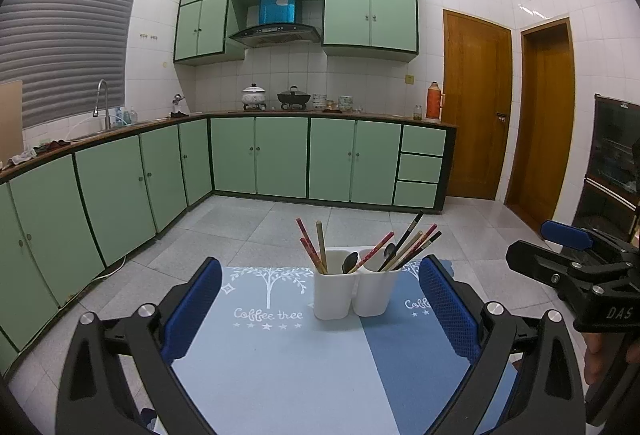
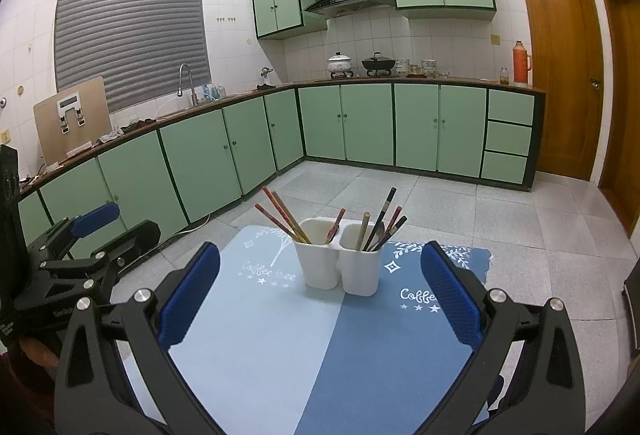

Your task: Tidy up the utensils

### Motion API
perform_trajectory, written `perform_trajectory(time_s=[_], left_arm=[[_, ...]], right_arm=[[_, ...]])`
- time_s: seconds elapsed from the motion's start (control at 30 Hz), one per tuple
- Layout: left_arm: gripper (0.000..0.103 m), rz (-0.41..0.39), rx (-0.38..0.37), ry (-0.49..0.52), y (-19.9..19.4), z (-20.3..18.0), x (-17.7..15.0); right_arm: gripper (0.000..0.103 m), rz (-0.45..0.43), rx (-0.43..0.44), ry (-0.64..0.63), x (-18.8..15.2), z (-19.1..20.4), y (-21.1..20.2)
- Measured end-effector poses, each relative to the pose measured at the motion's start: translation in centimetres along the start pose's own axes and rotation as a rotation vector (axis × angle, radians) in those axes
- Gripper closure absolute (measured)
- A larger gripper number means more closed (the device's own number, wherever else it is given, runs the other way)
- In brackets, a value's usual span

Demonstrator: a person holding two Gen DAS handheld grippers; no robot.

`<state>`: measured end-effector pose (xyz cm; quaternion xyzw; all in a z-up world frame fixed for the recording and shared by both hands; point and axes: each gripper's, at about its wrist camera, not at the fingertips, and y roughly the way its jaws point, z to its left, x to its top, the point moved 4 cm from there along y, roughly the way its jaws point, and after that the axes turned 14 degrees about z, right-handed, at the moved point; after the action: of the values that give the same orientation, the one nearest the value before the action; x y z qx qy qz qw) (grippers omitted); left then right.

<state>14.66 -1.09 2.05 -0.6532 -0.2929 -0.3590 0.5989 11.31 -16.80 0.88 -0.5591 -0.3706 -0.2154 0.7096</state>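
Twin white holder (image 1: 352, 291) on the surface (image 1: 280, 367), ahead between both wide-open, empty fingers of left gripper (image 1: 320, 315) and right gripper (image 2: 320, 299), mixing chopsticks (image 1: 312, 247) and spoons (image 1: 350, 262); advice: pinch one stick high, lift straight.

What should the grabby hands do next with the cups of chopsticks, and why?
Probably bring the right gripper forward toward the right cup. Both grippers are open and hold nothing, the left gripper too. Chopsticks and spoons already stand in the left cup and the right one, seemingly mixed, so more sorting may be needed.
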Motion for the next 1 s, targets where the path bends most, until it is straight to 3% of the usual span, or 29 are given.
perform_trajectory(time_s=[1.0], left_arm=[[0.006, -0.002, 0.004, -0.001, -0.18, 0.19, 0.02]], right_arm=[[0.005, -0.002, -0.001, 0.000, -0.16, 0.12, 0.01]])
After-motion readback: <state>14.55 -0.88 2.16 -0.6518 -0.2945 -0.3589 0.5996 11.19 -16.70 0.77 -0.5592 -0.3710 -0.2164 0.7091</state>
